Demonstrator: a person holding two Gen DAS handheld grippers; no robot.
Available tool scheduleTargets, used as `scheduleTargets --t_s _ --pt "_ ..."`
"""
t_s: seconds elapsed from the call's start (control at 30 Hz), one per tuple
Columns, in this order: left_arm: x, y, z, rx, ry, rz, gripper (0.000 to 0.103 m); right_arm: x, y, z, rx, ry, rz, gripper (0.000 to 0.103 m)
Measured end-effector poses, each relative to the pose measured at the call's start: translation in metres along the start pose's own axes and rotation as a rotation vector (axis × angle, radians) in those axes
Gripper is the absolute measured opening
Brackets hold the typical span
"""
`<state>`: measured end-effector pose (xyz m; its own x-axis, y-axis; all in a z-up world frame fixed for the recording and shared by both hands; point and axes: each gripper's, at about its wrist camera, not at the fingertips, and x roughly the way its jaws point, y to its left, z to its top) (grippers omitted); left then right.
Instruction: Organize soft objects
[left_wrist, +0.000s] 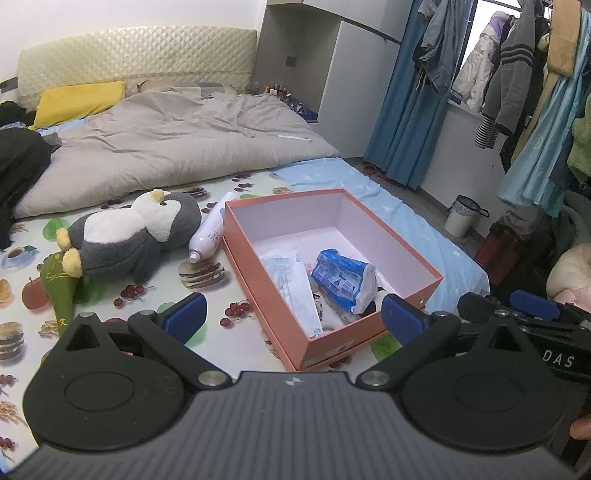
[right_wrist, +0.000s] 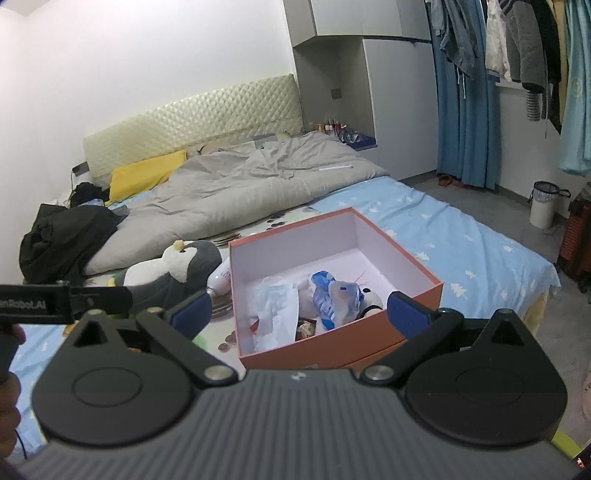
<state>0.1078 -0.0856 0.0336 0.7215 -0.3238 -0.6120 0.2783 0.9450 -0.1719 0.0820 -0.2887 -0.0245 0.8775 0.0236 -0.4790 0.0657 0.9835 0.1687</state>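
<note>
Both released: left gripper (left_wrist: 293, 315) and right gripper (right_wrist: 299, 314), poised over open orange cardboard box (left_wrist: 373, 343); grey-and-white plush penguin (left_wrist: 133, 236) lying beside on bed, probably next.

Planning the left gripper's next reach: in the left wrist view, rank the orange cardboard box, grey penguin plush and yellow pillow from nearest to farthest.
1. Orange cardboard box, right beside the left gripper.
2. Grey penguin plush, mid-bed, left.
3. Yellow pillow, by the headboard.

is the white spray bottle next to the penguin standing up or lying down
Lying down. The white spray bottle rests on its side on the printed mat, nozzle end pointing toward the camera, between the penguin plush and the orange box.
</note>
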Motion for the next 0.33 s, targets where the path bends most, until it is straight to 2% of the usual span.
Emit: scheduleTargets --t_s 0.33 --pt "0.0006 0.0008 -0.003 0.0 -0.001 0.004 0.102 -0.0001 0.0017 -0.002 -0.01 0.009 0.007 0.103"
